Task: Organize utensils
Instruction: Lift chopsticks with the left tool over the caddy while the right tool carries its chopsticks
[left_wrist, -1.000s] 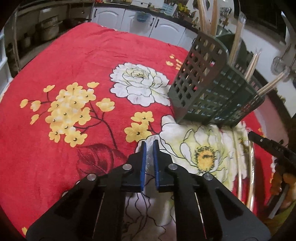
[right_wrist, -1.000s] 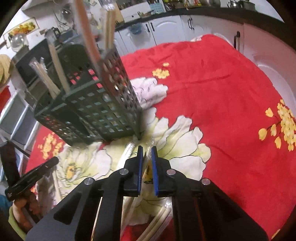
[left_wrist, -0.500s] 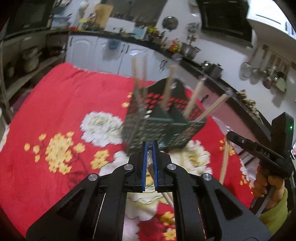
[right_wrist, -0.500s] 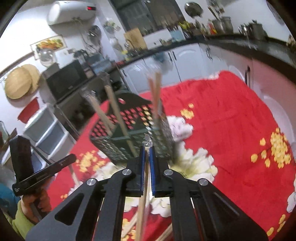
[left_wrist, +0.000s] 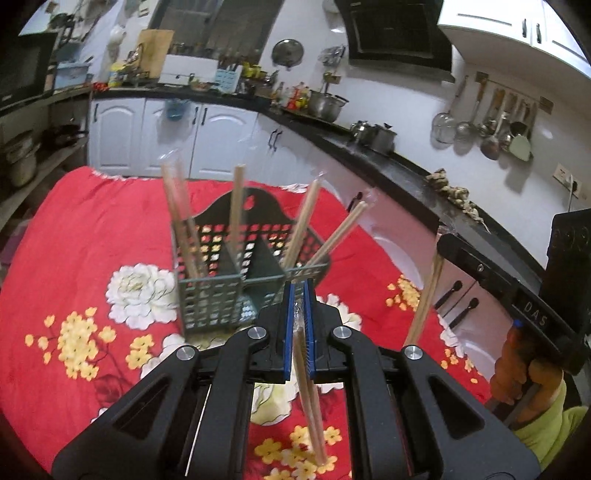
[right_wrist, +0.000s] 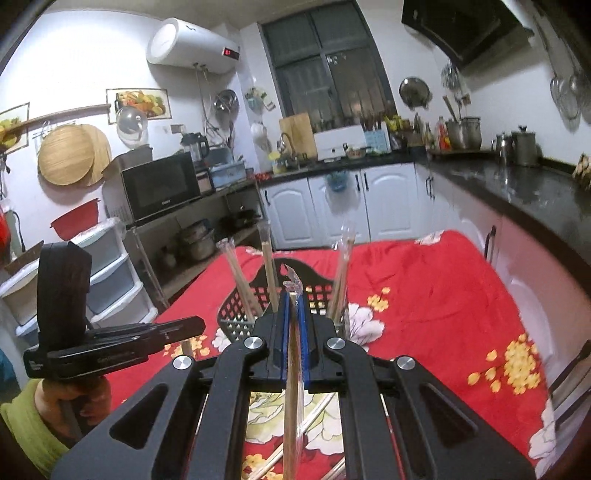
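Note:
A dark green perforated utensil basket (left_wrist: 221, 291) stands on the red floral cloth (left_wrist: 74, 236) with several wrapped chopstick pairs upright in it; it also shows in the right wrist view (right_wrist: 236, 317). My left gripper (left_wrist: 300, 295) is shut on a wrapped chopstick pair (left_wrist: 310, 398) that hangs down, just in front of the basket's right side. My right gripper (right_wrist: 291, 301) is shut on another wrapped chopstick pair (right_wrist: 291, 406), held upright before the basket. The right gripper's pair (left_wrist: 424, 295) shows in the left view.
More wrapped chopsticks (right_wrist: 314, 410) lie on the cloth below the right gripper. White cabinets (left_wrist: 207, 136) and a dark counter (left_wrist: 406, 162) with pots ring the table. A microwave (right_wrist: 159, 188) stands at left.
Both grippers have risen from the cloth, each lifting a wrapped chopstick pair. The views have tilted up from the table to the basket top and kitchen walls.

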